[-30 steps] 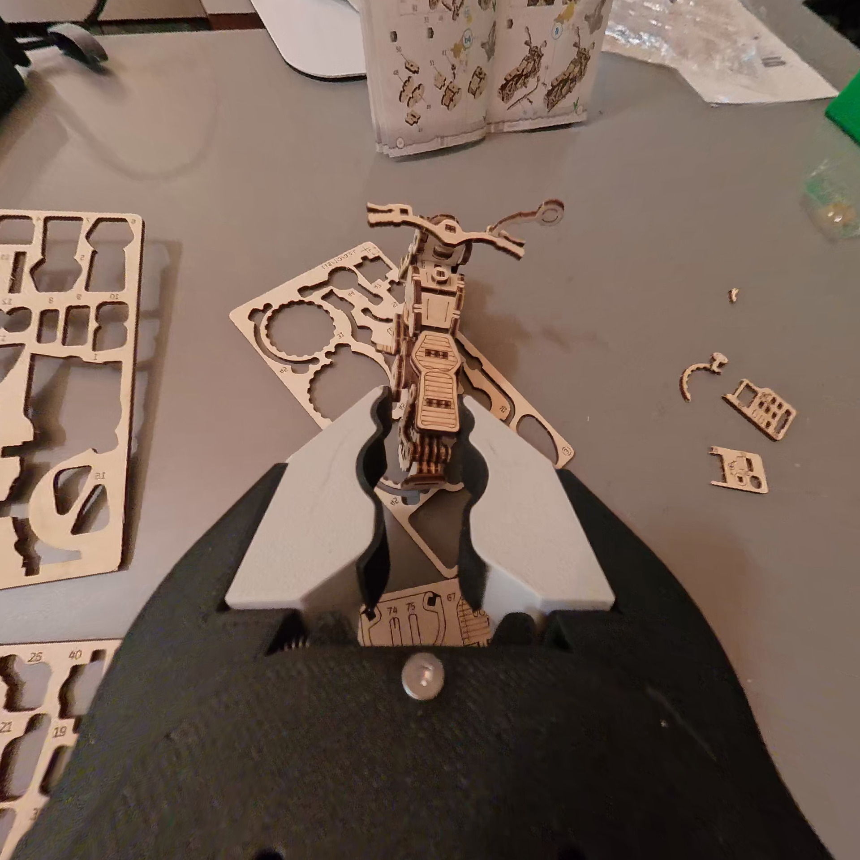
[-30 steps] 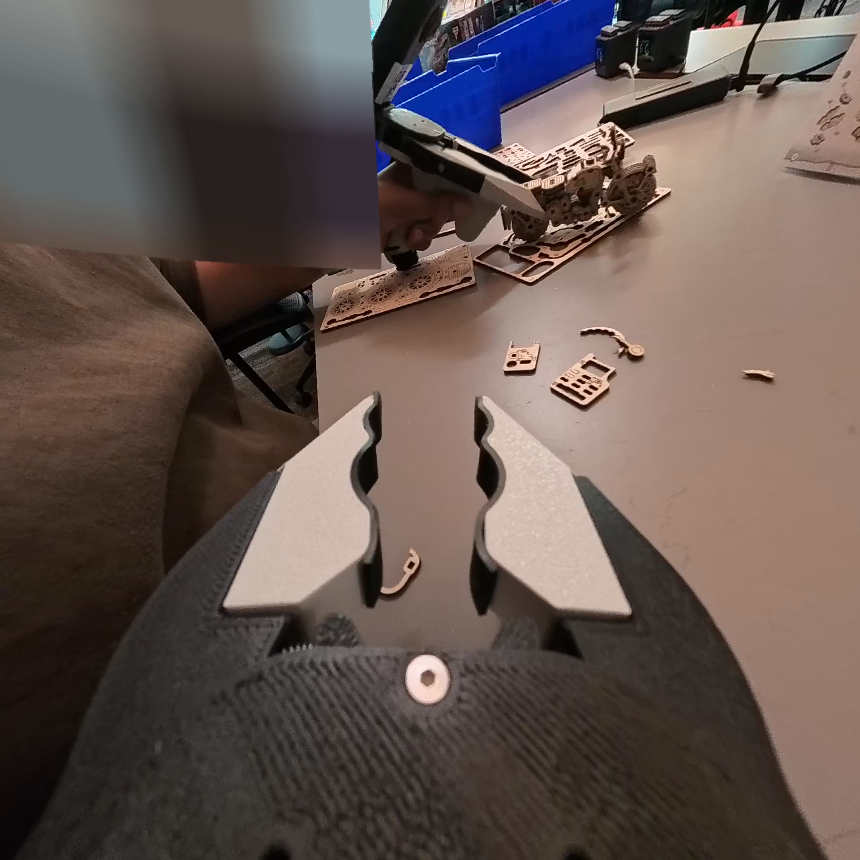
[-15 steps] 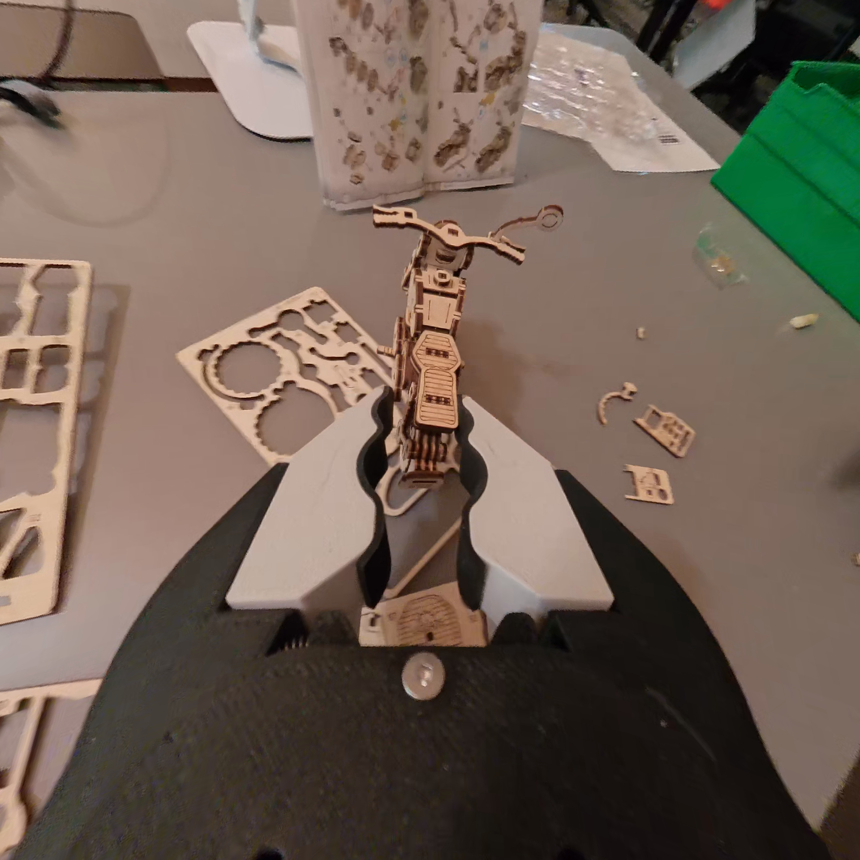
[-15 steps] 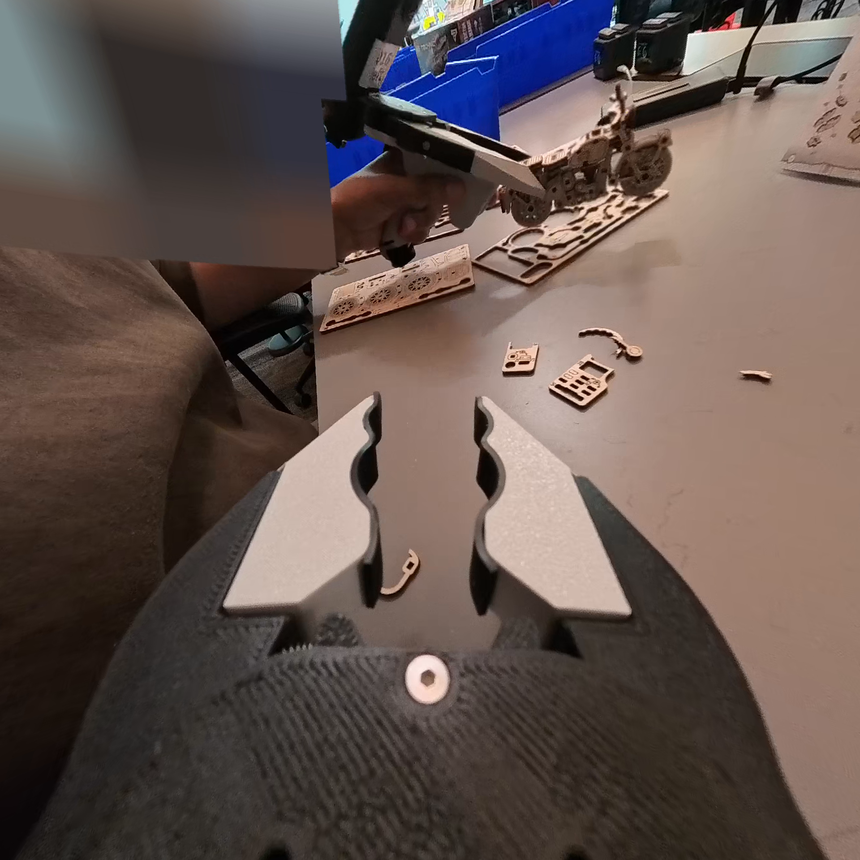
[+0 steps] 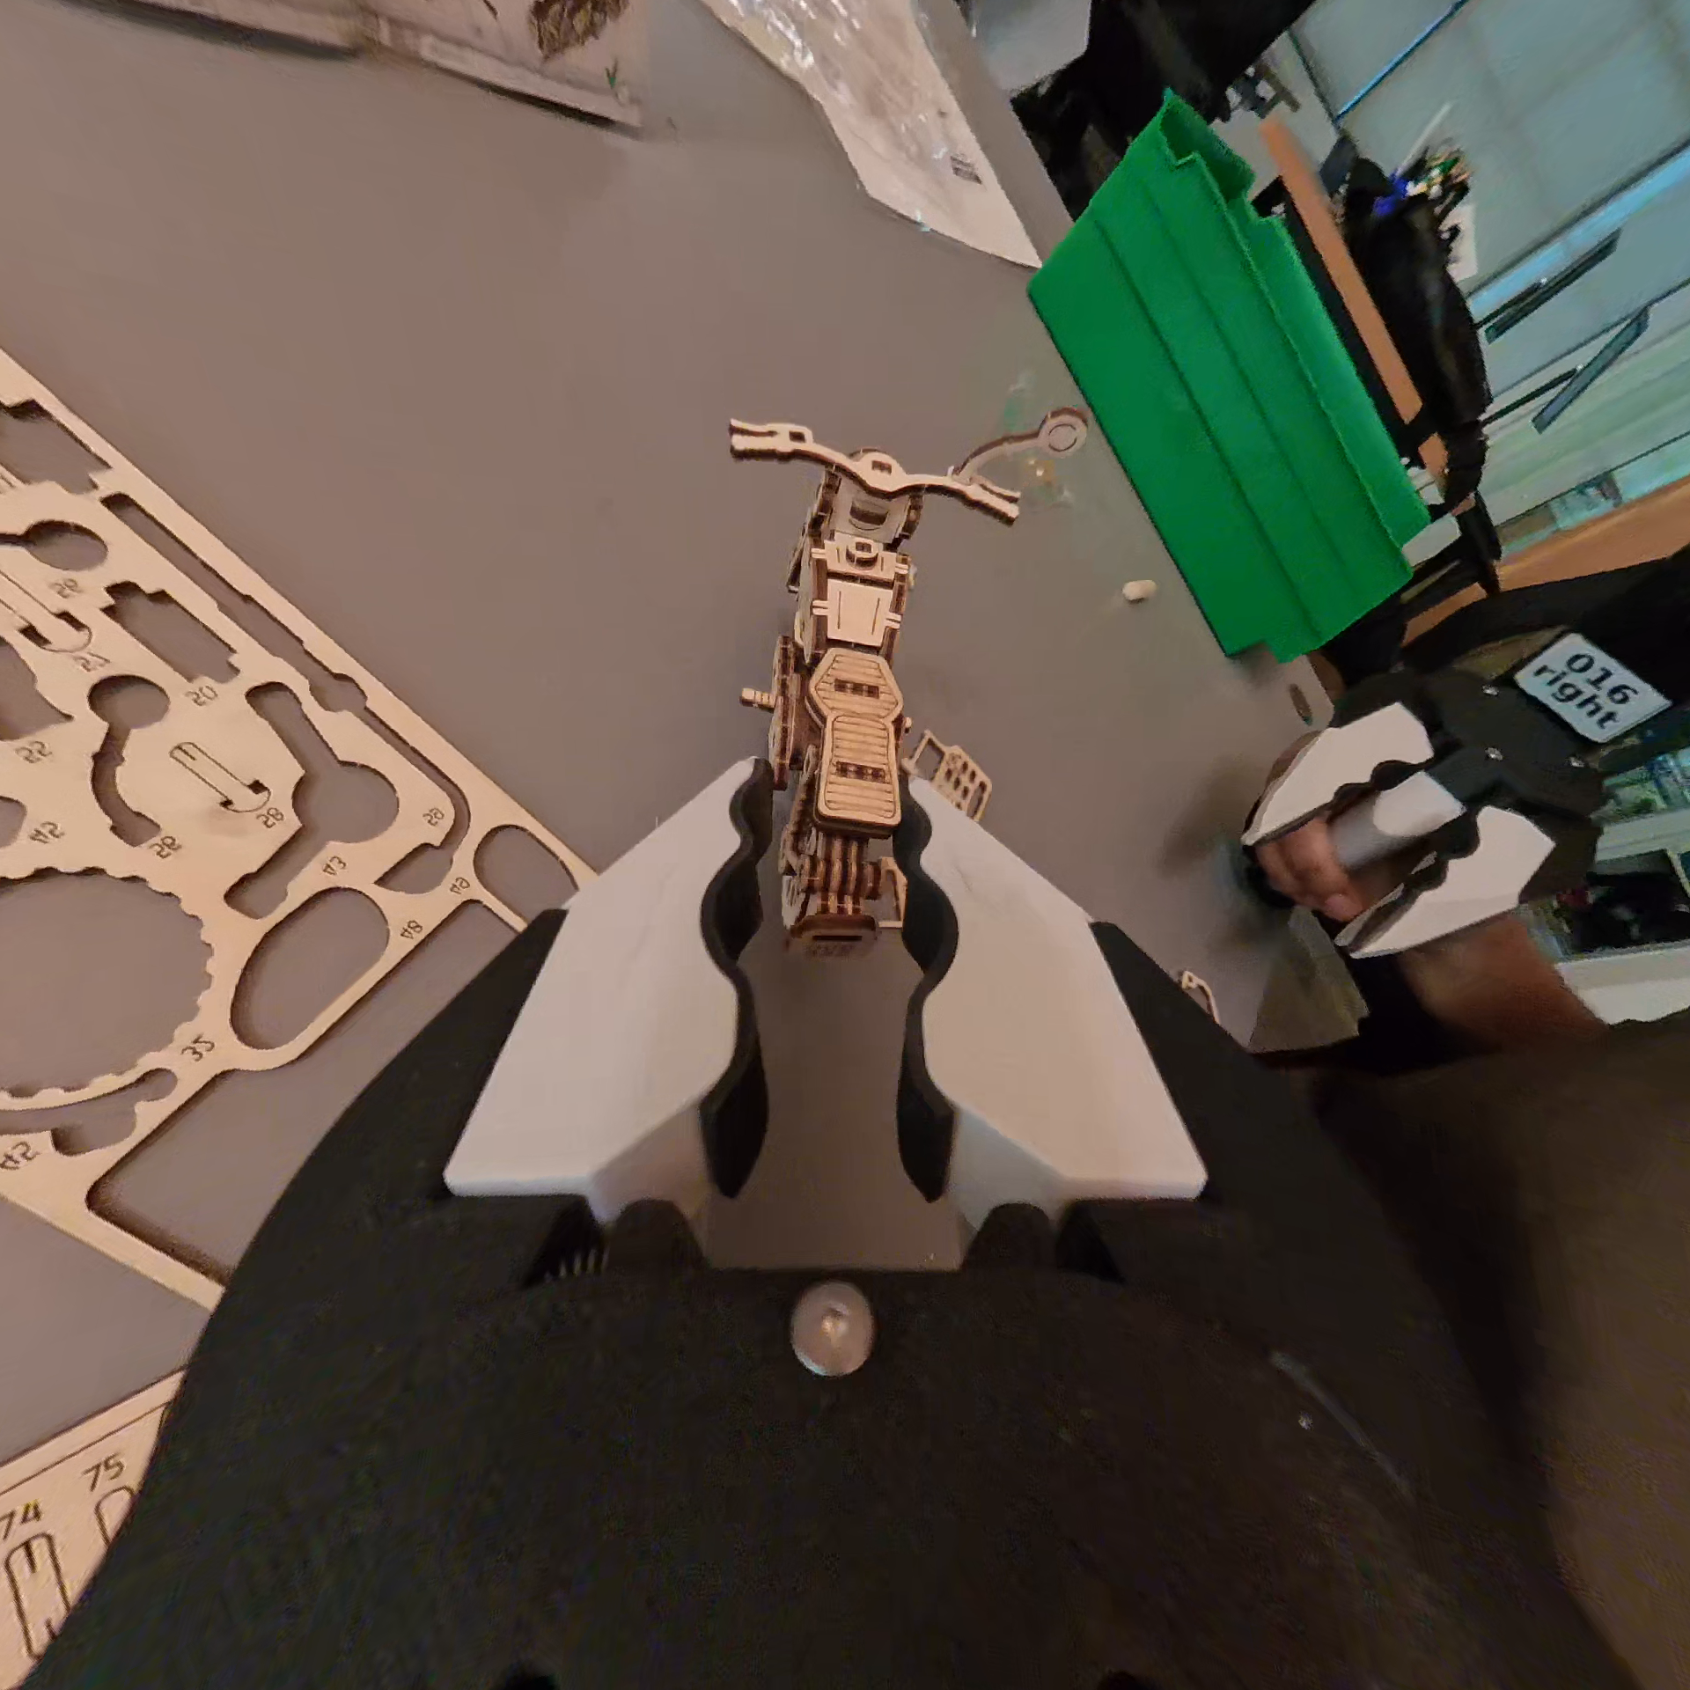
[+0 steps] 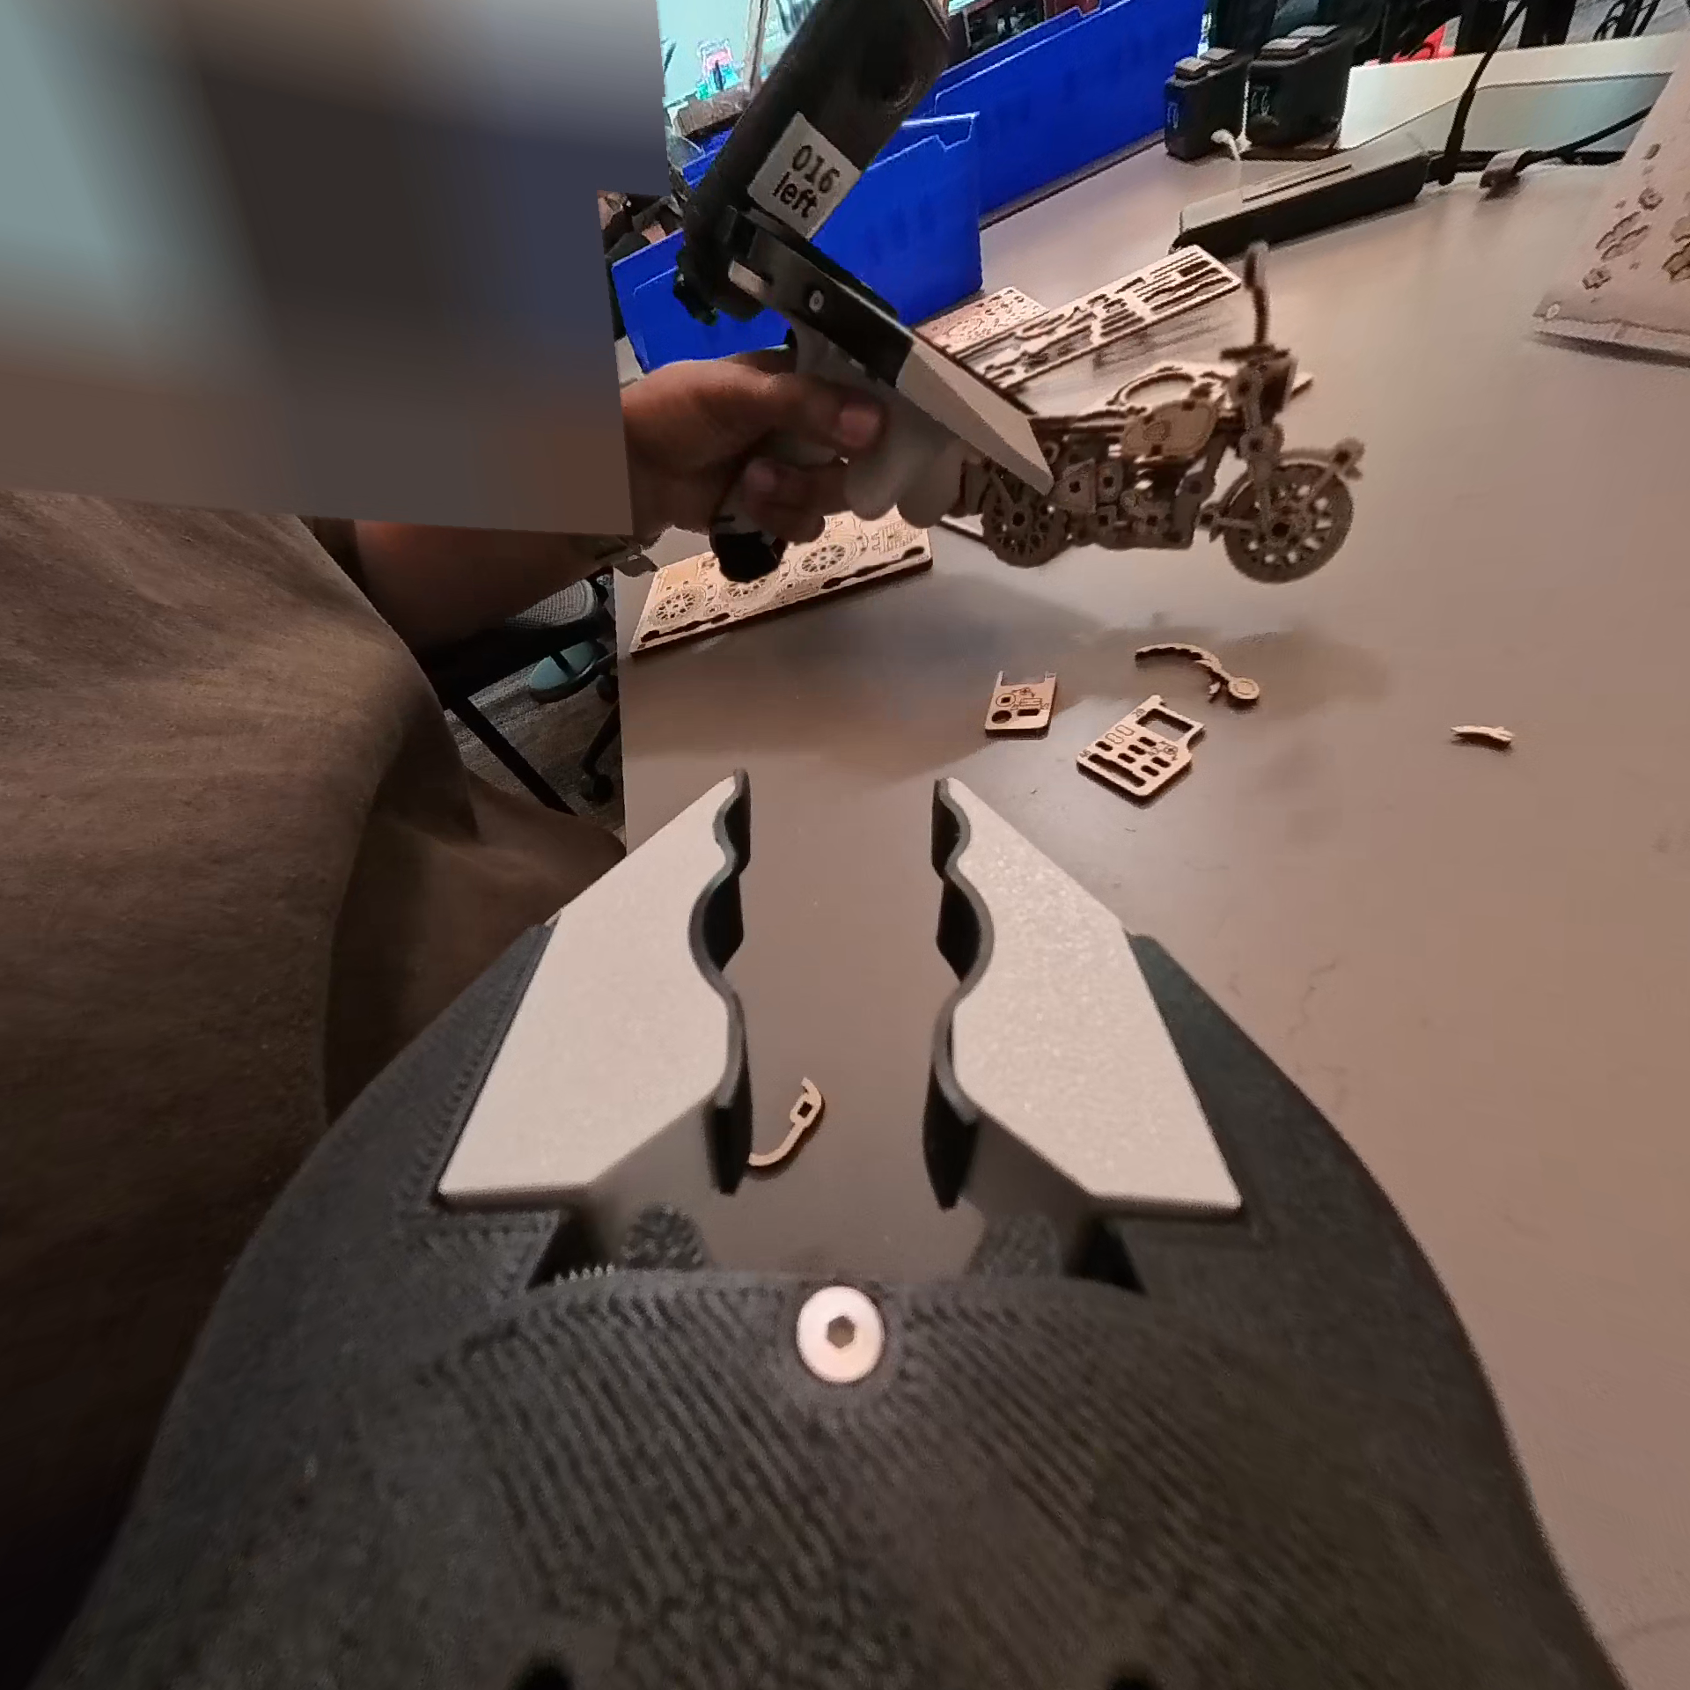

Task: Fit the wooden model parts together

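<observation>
The wooden motorcycle model [image 5: 855, 695] is held in the air by its rear end in my left gripper [image 5: 837, 805], handlebars pointing away. In the right wrist view the model [image 6: 1180, 457] hangs level above the table from the left gripper [image 6: 1006, 448]. My right gripper [image 6: 837, 796] is open and empty, low over the table near its front edge; it also shows in the left wrist view [image 5: 1317, 869]. A small hooked wooden part [image 6: 791, 1134] lies on the table between its fingers. Beyond them lie a small panel [image 6: 1020, 704], a gridded part [image 6: 1139, 745] and a curved part with a ring [image 6: 1198, 668].
Punched-out wooden sheets [image 5: 183, 823] lie at the left, another sheet with wheel parts [image 6: 786, 576] lies near the table edge. A green bin [image 5: 1216, 411] stands at the right edge and blue bins [image 6: 914, 229] at the back. A wooden chip [image 6: 1481, 734] lies farther right. The person's brown garment [image 6: 229, 823] is beside the table. My hands' fingertips stand some 15 cm from each other. The wooden chip [image 6: 1481, 734] is about equally far from each gripper, around 15 cm.
My left gripper has lifted the motorcycle off the sheet and swung it right, over the loose parts. The right gripper has stayed put and open.
</observation>
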